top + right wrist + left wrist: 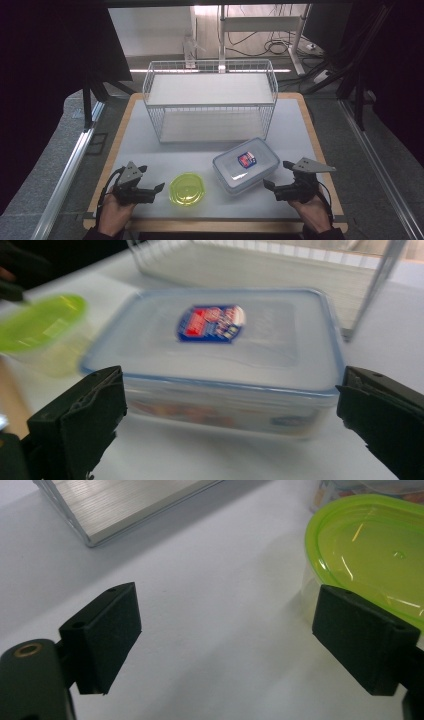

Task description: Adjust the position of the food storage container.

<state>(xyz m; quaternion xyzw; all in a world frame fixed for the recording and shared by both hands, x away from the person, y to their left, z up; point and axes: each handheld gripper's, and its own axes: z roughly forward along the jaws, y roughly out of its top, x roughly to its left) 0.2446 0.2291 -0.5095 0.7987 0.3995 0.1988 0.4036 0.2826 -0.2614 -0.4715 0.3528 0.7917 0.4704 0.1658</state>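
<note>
A clear rectangular box (246, 165) with a blue-rimmed lid and a red and blue sticker lies right of centre on the white table. A small round tub with a green lid (187, 189) sits to its left. My left gripper (153, 178) stands open just left of the tub. In the left gripper view the green lid (370, 555) lies beyond the right-hand jaw, with bare table between the jaws of my left gripper (227, 635). My right gripper (276, 174) is open near the box's right corner. In the right gripper view the box (225, 355) sits just ahead of my right gripper (232, 415), untouched.
A white wire basket (210, 100) with a shelf stands at the back middle of the table. Its silvery base edge (125, 505) shows ahead of the left gripper. The table's wooden rim (320, 150) runs along the sides and front.
</note>
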